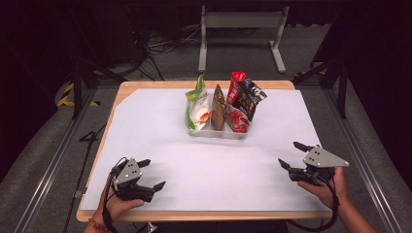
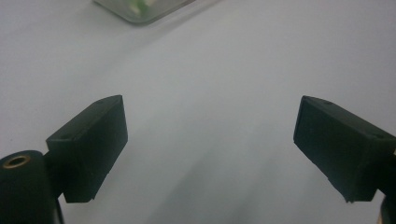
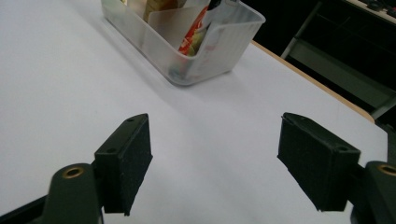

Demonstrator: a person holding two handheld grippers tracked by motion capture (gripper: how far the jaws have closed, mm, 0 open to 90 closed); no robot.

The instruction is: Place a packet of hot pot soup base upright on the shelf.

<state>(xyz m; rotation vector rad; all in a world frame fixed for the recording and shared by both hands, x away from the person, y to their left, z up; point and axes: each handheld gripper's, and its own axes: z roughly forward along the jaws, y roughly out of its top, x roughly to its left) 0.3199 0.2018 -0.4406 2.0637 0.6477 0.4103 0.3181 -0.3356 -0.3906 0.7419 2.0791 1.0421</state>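
We hold the left gripper (image 1: 149, 174) nr the counter's (image 1: 160, 126) front-left corner, fingers (image 2: 88, 147) wide apart, nothing btwn. Right gripper (image 1: 293, 155) nr the front-right corner, fingers (image 3: 126, 161) also spread, empty. Clear plastic bin (image 1: 217, 132) w/ upright snack packets (image 1: 218, 108) sits toward the far edge, mid-counter, well apart from both.

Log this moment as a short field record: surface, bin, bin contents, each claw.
surface: white sheet on a wooden table
bin: clear plastic tray, at the far middle of the sheet
contents: green-and-white pouch, brown pouch, red pouch, black-and-red pouch, all standing upright
left claw: open, nothing between its jaws, near edge
right claw: open, nothing between its jaws, near edge
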